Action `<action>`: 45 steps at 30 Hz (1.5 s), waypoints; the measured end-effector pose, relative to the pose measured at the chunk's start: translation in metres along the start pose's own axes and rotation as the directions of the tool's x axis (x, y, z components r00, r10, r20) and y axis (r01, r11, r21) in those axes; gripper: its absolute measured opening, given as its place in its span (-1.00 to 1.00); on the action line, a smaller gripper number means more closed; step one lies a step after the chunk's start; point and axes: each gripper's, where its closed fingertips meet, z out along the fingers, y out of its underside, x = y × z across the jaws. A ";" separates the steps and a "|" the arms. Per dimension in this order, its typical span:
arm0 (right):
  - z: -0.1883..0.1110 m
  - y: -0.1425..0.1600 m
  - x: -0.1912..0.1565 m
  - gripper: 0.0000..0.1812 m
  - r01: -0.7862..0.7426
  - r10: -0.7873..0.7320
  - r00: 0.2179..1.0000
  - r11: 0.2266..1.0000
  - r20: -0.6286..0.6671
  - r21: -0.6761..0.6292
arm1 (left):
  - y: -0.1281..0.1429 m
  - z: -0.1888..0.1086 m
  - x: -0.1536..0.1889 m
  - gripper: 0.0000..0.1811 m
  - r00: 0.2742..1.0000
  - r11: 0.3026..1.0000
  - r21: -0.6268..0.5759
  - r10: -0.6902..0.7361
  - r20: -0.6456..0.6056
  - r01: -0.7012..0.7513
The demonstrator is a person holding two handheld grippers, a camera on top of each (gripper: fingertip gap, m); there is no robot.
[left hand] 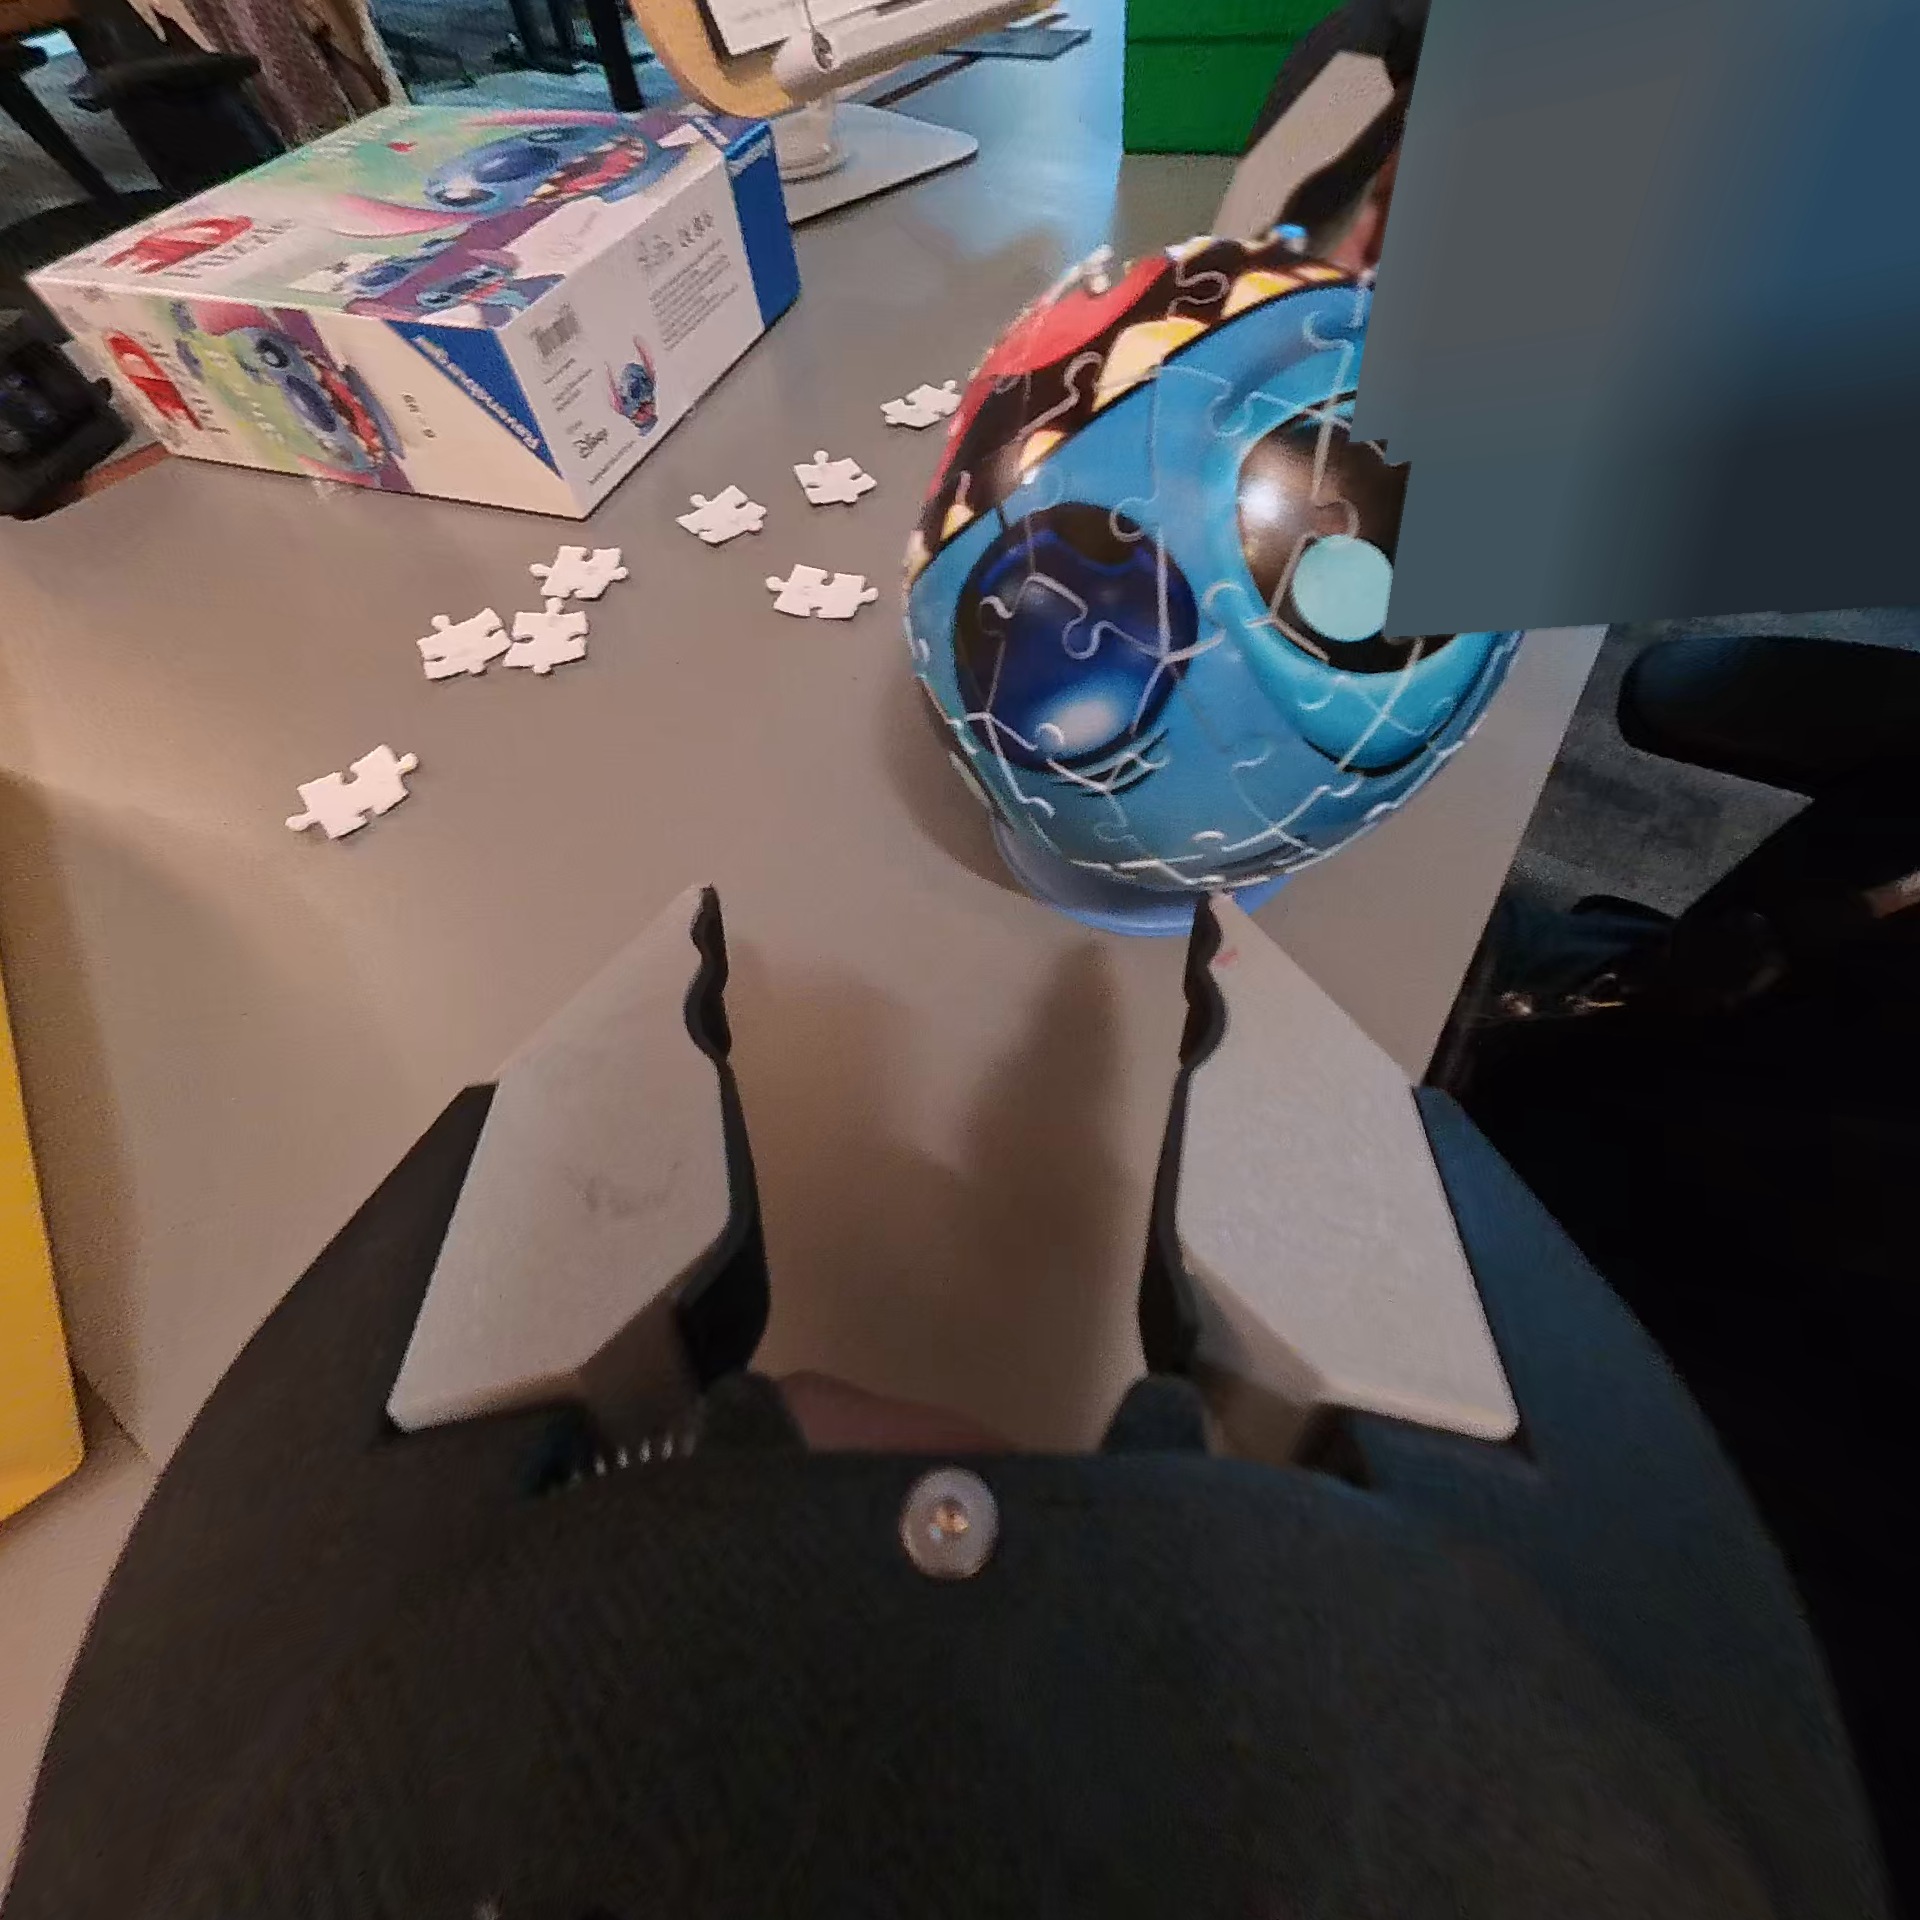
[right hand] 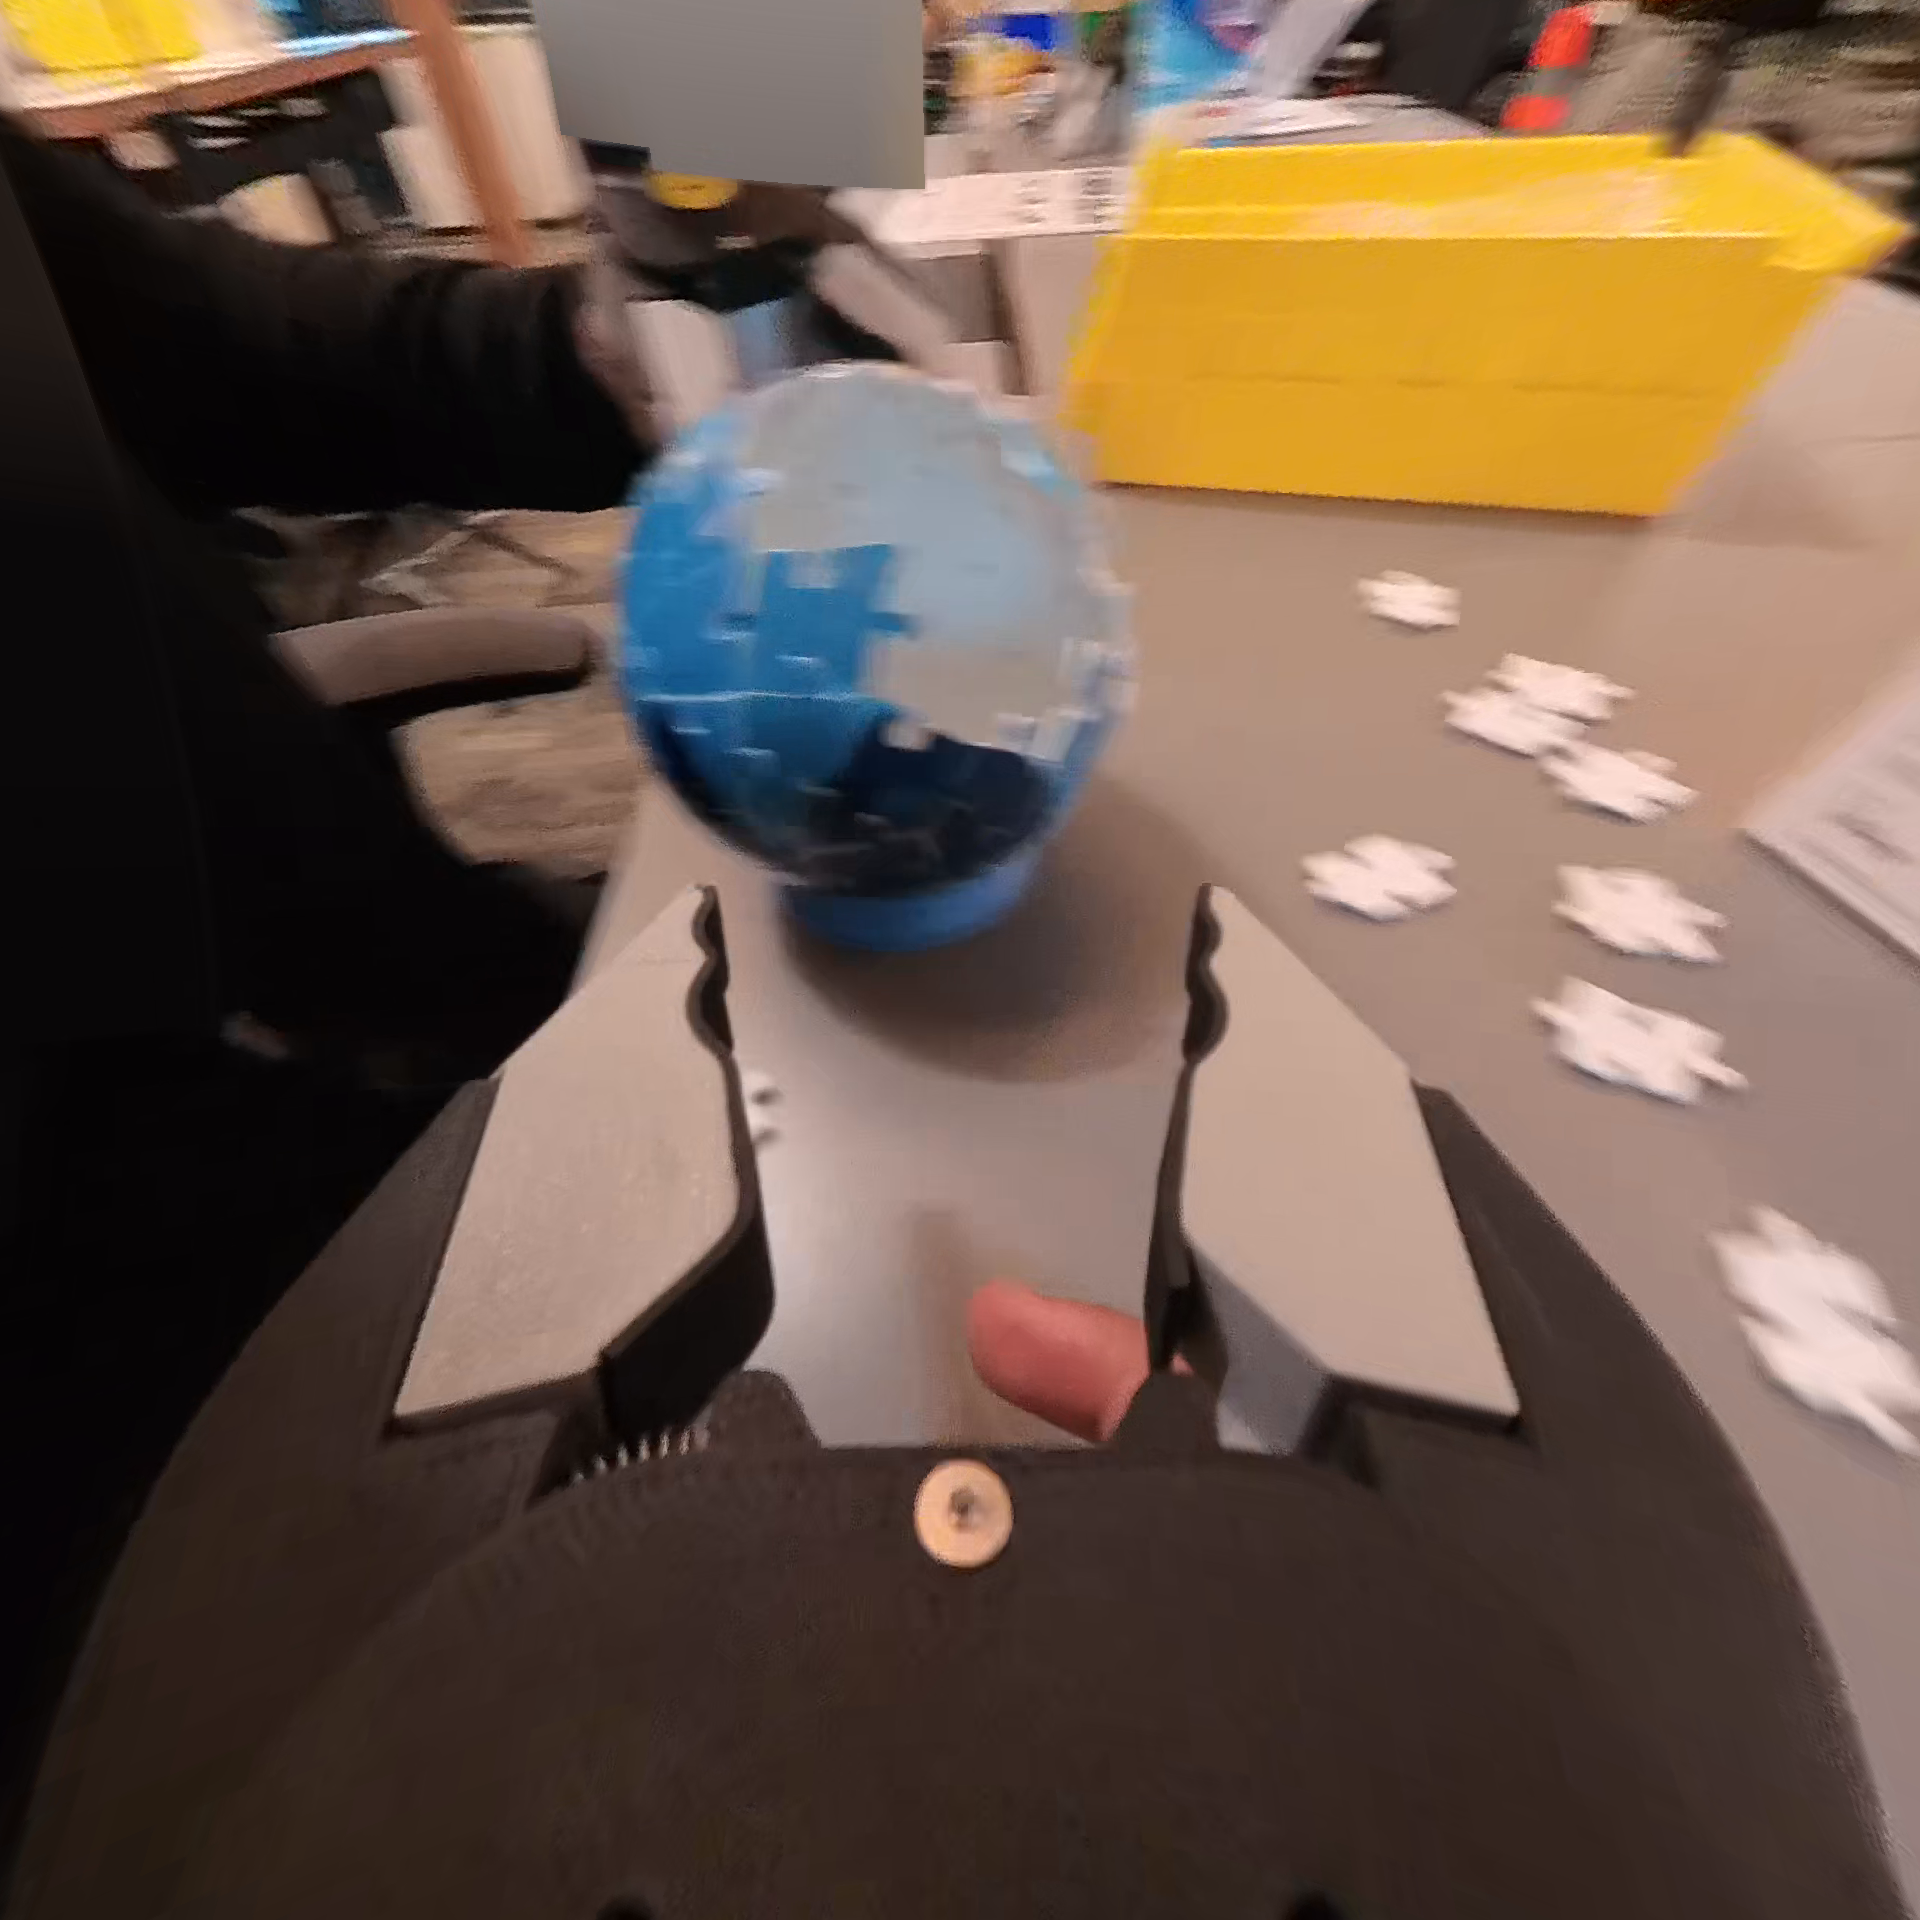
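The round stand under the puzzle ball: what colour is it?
Blue. The round stand under the spherical jigsaw puzzle ball shows best in the right wrist view.

Left gripper (left hand: 951, 904): bare grey table (left hand: 623, 935) is seen between and just ahead of the fingers. Passage ahead-right is blocked by the puzzle ball (left hand: 1174, 623) on its blue base. Ahead-left, loose white pieces (left hand: 353, 792) are scattered, backed by the puzzle box (left hand: 416, 312).

Right gripper (right hand: 951, 904): path dead ahead is blocked by the ball (right hand: 873, 623). Beyond the right finger, scattered pieces (right hand: 1631, 914) and a yellow bin (right hand: 1434, 343) farther off.
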 end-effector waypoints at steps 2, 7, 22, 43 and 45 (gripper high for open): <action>-0.016 0.011 0.051 -0.16 -0.059 0.050 0.979 0.998 -0.198 -0.036 | 0.001 -0.003 -0.006 -0.03 1.000 1.000 0.004 -0.023 0.011 0.023; -0.018 0.037 0.114 -0.24 -0.159 0.079 0.915 0.972 -0.395 -0.173 | 0.003 -0.009 -0.017 -0.05 0.999 0.999 0.030 -0.021 0.042 0.020; 0.038 0.059 0.167 -0.58 -0.153 0.027 0.952 0.903 -0.304 -0.401 | 0.010 0.021 -0.067 -0.12 0.994 0.999 -0.020 -0.023 0.105 0.026; 0.019 0.017 0.150 -0.58 0.068 -0.181 0.906 0.955 -0.383 -0.289 | -0.022 0.047 -0.082 -0.37 0.990 0.992 -0.117 -0.038 0.134 0.054; 0.020 0.019 0.148 -0.58 0.092 -0.212 0.894 0.949 -0.394 -0.303 | -0.026 0.050 -0.086 -0.38 0.989 0.990 -0.134 -0.023 0.148 0.043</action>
